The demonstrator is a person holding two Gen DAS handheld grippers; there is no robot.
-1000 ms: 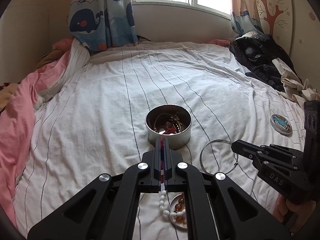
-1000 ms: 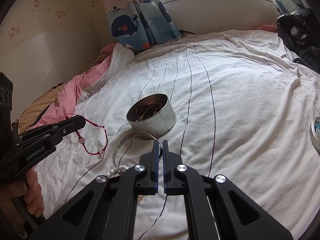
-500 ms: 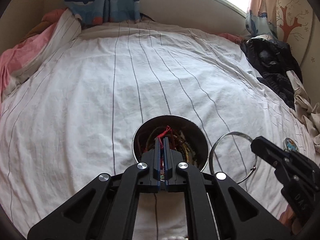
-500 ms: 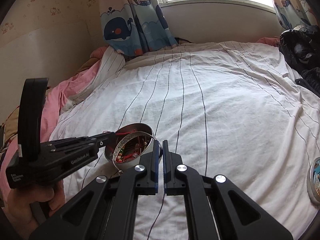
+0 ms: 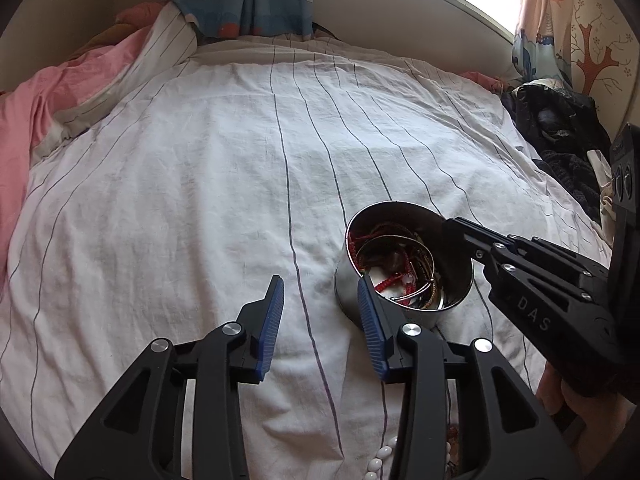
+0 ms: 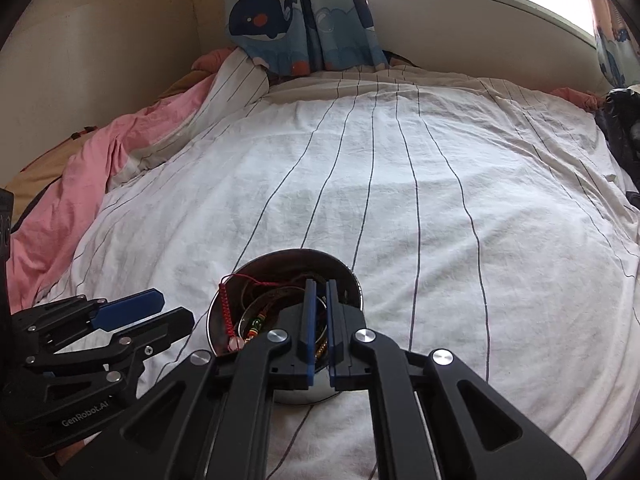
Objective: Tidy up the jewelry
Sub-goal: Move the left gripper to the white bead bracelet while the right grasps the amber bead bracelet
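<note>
A round metal tin [image 5: 345,292] [image 6: 288,254] sits on the white striped bedsheet, full of tangled bracelets. A red cord bracelet [image 5: 390,279] [image 6: 225,304] lies inside it, draped against the rim. My left gripper [image 5: 319,280] [image 6: 176,305] is just left of the tin; its jaws are opening and nothing is between them. My right gripper [image 6: 320,282] [image 5: 446,222] reaches into the tin's mouth, shut on a thin silver bangle [image 5: 400,237] [image 6: 272,292] that hangs inside. A white bead bracelet [image 5: 380,456] lies on the sheet under the left gripper.
A pink duvet [image 5: 48,104] is bunched along the left side. Dark clothes [image 5: 560,132] are piled at the right. A whale-print curtain [image 6: 304,12] hangs at the head wall. A hand [image 5: 580,404] holds the right gripper.
The left gripper came over the tin with the red cord bracelet, let it fall in, opened and shifted left. The right gripper carried the silver bangle from the sheet into the tin.
</note>
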